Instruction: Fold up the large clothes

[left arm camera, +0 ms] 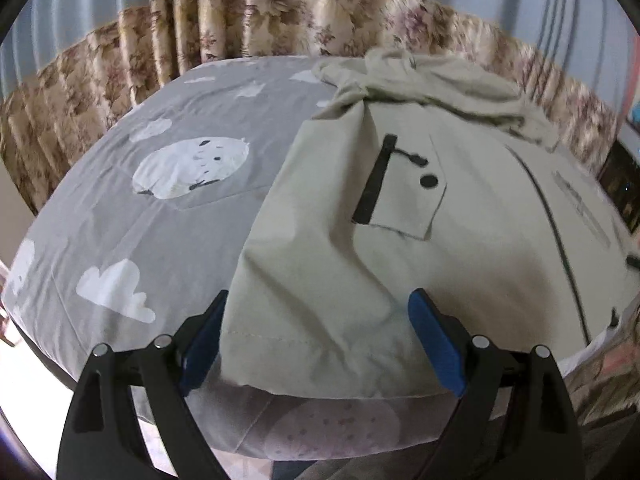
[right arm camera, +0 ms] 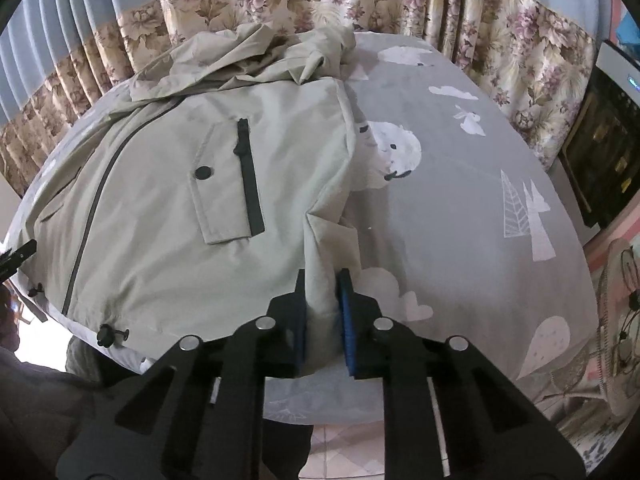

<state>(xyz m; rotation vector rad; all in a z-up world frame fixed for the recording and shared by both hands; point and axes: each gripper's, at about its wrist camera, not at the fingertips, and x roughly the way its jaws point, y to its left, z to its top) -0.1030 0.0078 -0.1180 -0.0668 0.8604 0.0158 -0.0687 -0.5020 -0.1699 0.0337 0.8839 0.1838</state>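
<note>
— Jacket first: a pale khaki-green, thin woven jacket (right arm camera: 168, 184) with a black front zipper, lying front-up on the grey bed sheet printed with white clouds and animals (right arm camera: 460, 200). Where does it sit from the right gripper?

— Straight ahead and off to its left. The right gripper (right arm camera: 323, 280) angles downward at the near hem, and its blue pads are pinched on a raised fold of the jacket's edge (the cloth stands up in a ridge between them). No earlier view to compare, so I only say it is clamped on fabric.

— And the other one?

— The left gripper (left arm camera: 318, 300) also tilts down toward the bed, jaws spread wide. The jacket's other near corner lies between the blue pads, but neither pad presses it; the left pad sits just beside the hem's edge, the right one over the cloth.

— Anything beyond the tips?

— Ahead of the left gripper, a flap pocket with a black zipper and a dark snap button (left arm camera: 429, 180). Farther off, the bunched hood (left arm camera: 420, 80) lies at the far end of the bed. Behind that hangs a floral beige curtain with a blue striped upper part (right arm camera: 360, 4).

— Near the right gripper's left?

— A black drawcord toggle (right arm camera: 106, 336) at the hem.
</note>
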